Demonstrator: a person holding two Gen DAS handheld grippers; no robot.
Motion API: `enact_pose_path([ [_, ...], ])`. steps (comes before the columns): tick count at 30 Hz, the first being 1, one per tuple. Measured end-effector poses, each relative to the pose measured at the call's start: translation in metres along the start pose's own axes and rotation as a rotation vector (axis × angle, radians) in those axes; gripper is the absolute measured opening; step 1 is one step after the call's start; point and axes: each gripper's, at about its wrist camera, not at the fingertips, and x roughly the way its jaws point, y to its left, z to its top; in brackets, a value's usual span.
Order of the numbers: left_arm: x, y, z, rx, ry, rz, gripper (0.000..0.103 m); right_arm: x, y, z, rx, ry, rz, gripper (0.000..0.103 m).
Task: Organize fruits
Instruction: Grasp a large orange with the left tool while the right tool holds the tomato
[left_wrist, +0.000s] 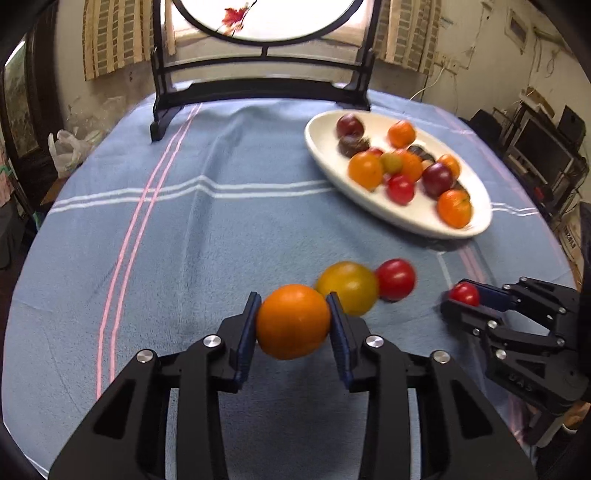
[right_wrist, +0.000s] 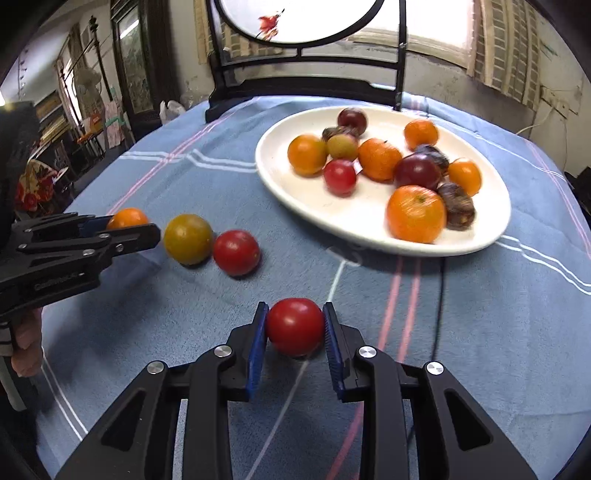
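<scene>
The left gripper (left_wrist: 293, 320) pinches an orange (left_wrist: 293, 321) between its fingers, seemingly just off the tabletop (left_wrist: 184, 240). The right gripper (right_wrist: 295, 326) pinches a red tomato (right_wrist: 294, 326) low over the cloth. Ahead of both fingers lie a yellow fruit (right_wrist: 188, 239) and another tomato (right_wrist: 236, 252), touching; beyond them the plate (right_wrist: 295, 199) holds mixed fruit.

A round orange fruit (left_wrist: 293, 321) and a small round red tomato (right_wrist: 295, 326) sit pinched between gripper pads. A yellow-green fruit (right_wrist: 188, 239) touches another red tomato (right_wrist: 236, 252) on the blue cloth, near the white oval plate (right_wrist: 369, 225) heaped with fruit.
</scene>
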Motion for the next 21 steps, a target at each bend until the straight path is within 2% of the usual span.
enact_pose_path([
  [4, -0.019, -0.015, 0.018, 0.026, -0.042, -0.05, 0.035, -0.036, -0.015, 0.012, 0.075, -0.112, 0.009, 0.03],
  [8, -0.023, -0.034, 0.045, 0.061, -0.08, -0.053, 0.035, -0.063, -0.031, 0.026, 0.117, -0.221, -0.022, 0.029],
  [11, -0.014, -0.052, 0.067, 0.092, -0.098, -0.041, 0.035, -0.066, -0.043, 0.04, 0.107, -0.245, -0.042, 0.026],
  [13, -0.006, -0.059, 0.076, 0.098, -0.096, -0.019, 0.035, -0.062, -0.049, 0.046, 0.094, -0.222, -0.037, 0.028],
  [14, -0.003, -0.061, 0.079, 0.094, -0.095, -0.034, 0.035, -0.06, -0.047, 0.044, 0.07, -0.198, -0.015, 0.029],
  [16, -0.003, -0.063, 0.078, 0.087, -0.094, -0.061, 0.035, -0.053, -0.037, 0.032, 0.006, -0.169, -0.003, 0.04],
  [19, -0.001, -0.066, 0.071, 0.094, -0.087, -0.063, 0.035, -0.03, -0.025, 0.016, -0.035, -0.083, 0.026, 0.041],
  [21, 0.002, -0.064, 0.068, 0.084, -0.071, -0.061, 0.035, -0.016, -0.016, 0.008, -0.062, -0.032, 0.009, 0.041],
])
